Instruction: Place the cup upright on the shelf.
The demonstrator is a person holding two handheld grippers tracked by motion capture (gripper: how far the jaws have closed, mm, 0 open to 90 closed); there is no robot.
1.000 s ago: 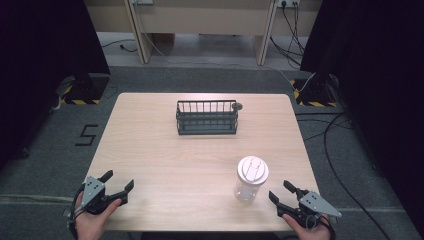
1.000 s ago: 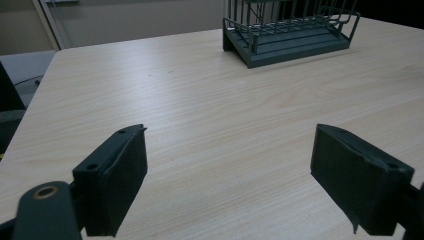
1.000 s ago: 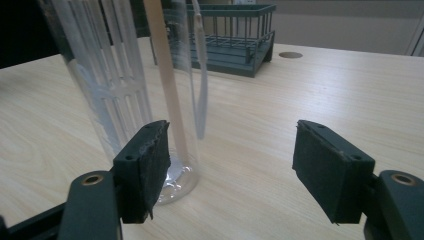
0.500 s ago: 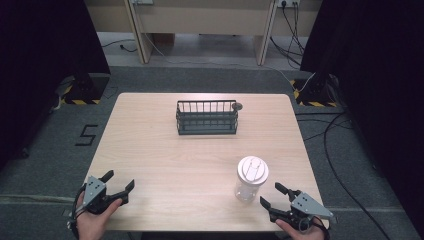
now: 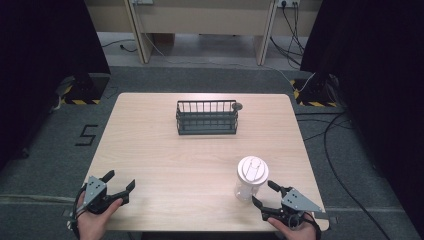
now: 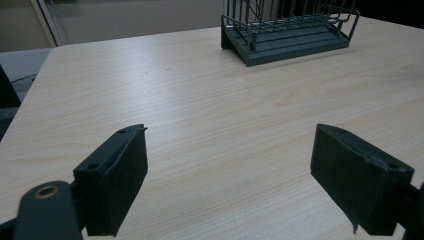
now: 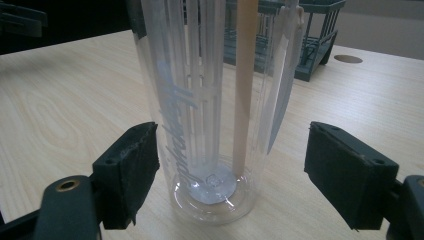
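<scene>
A clear plastic tumbler [image 5: 251, 178] with a white lid stands upright on the wooden table [image 5: 165, 150], at the front right. In the right gripper view the tumbler [image 7: 210, 100] rises between the two black pads of my right gripper [image 7: 232, 165]. The left pad sits close to its wall and the right pad stands well clear. These jaws have just been opening, and my right gripper [image 5: 262, 193] is open around the tumbler's base. My left gripper [image 5: 120, 181] rests open at the front left corner with only bare table between its pads [image 6: 117, 180].
A dark wire basket [image 5: 206, 117] stands at the middle back of the table, also seen as the basket [image 6: 290, 30] ahead of the left gripper. A round cable hole [image 5: 237, 106] lies beside its right end. Black curtains and floor cables surround the table.
The right gripper has slid left and forward up to the tumbler, and its jaws have spread from shut to open around it. The left gripper has stayed put.
</scene>
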